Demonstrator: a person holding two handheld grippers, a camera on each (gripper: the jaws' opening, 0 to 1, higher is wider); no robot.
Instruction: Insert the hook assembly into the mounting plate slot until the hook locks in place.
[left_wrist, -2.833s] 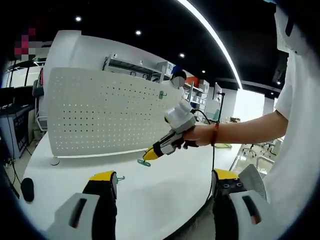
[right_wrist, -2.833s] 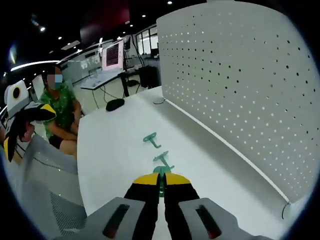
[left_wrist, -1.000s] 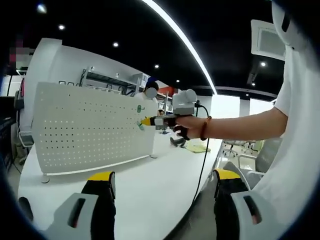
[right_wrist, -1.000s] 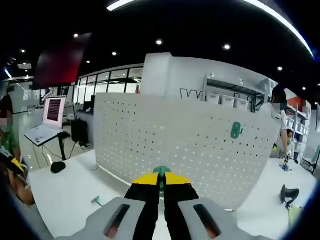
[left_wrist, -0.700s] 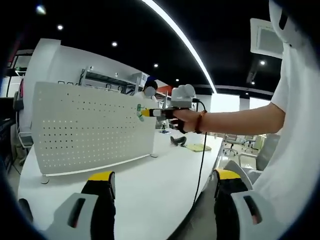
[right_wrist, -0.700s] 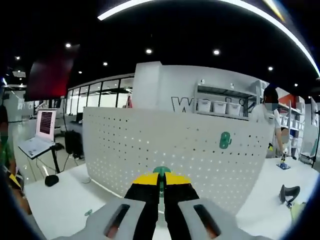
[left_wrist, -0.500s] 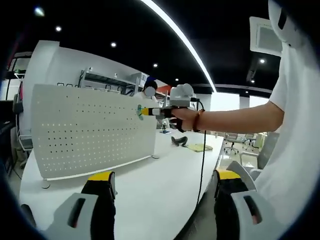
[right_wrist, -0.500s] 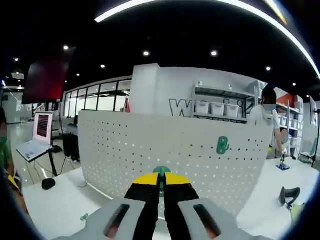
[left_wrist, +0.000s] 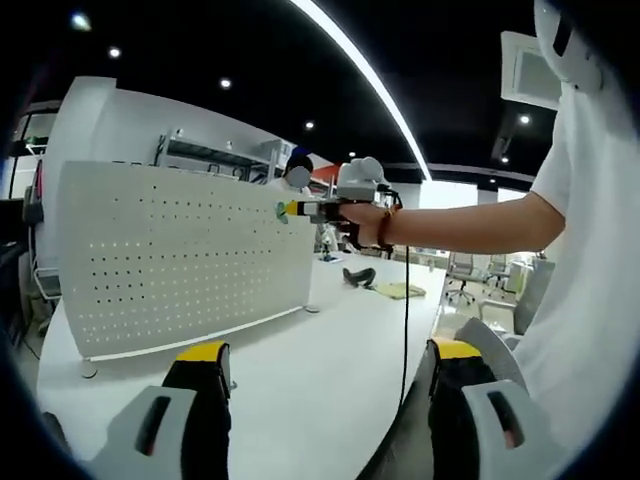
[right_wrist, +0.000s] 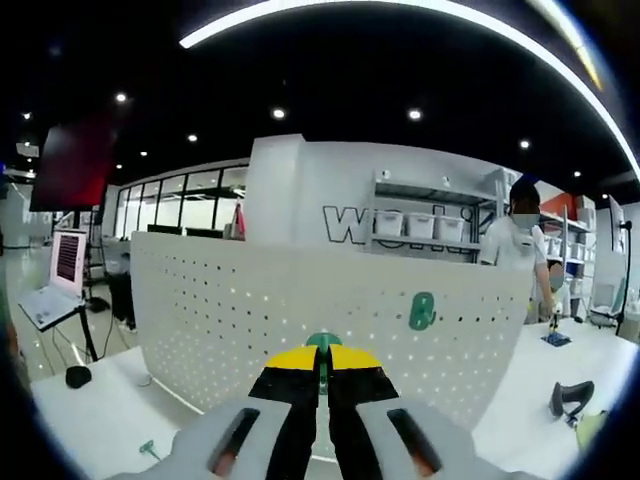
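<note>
White table (left_wrist: 300, 350) is bearing the upright pegboard (left_wrist: 180, 250) — one green hook (right_wrist: 421, 311) already hung; right gripper (right_wrist: 322, 372) is clamped on a second hook (right_wrist: 322, 343), left gripper (left_wrist: 318, 365) is held apart.

A pegboard (right_wrist: 300, 320) stands upright on the bench (left_wrist: 300, 370) with one hook (right_wrist: 422, 311) on its face near its upper corner, and another hook (right_wrist: 148, 449) on the bench before it.
</note>
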